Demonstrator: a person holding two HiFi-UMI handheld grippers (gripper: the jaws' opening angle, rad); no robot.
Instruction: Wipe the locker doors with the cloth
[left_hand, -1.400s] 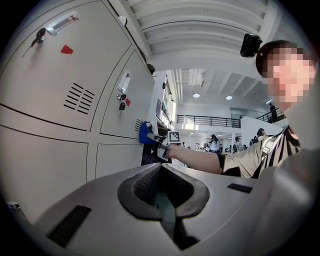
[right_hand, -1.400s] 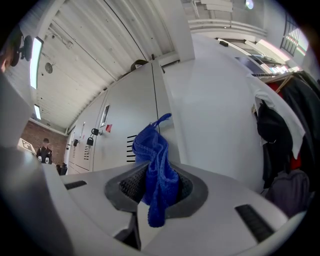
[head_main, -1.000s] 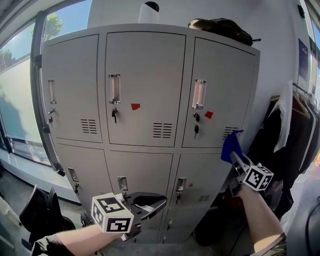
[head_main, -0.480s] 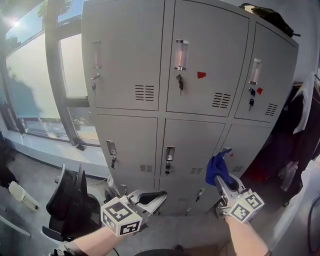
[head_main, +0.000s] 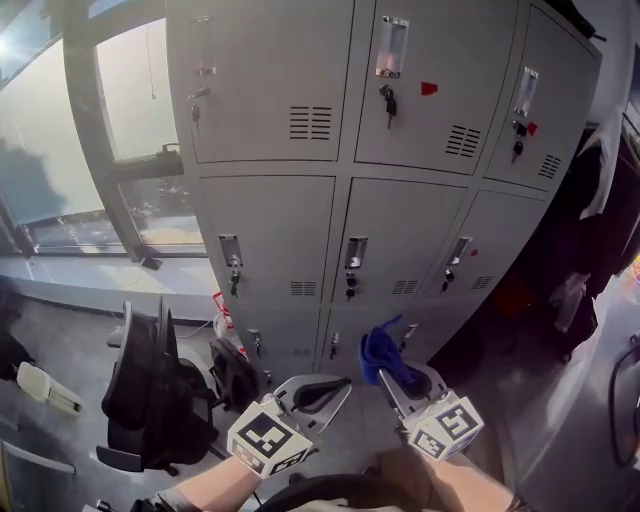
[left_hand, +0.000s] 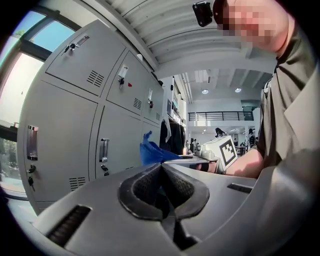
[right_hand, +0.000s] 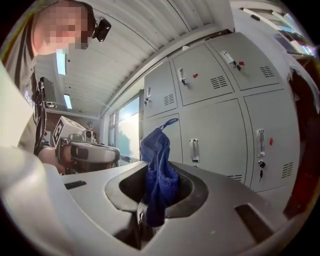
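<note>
R claw (head_main: 390, 376) clamped on cloth (head_main: 379, 349), prob. off lockers (head_main: 272, 215), L claw (head_main: 342, 383) closed

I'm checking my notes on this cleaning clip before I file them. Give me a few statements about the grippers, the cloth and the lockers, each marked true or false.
1. The right gripper is shut on the blue cloth. True.
2. The left gripper grips a locker key. False: its jaws are together with nothing between them.
3. A key hangs from a lock in the upper row of the lockers. True.
4. The window stands to the right of the lockers. False: it is at their left, and dark clothes hang at the right.
</note>
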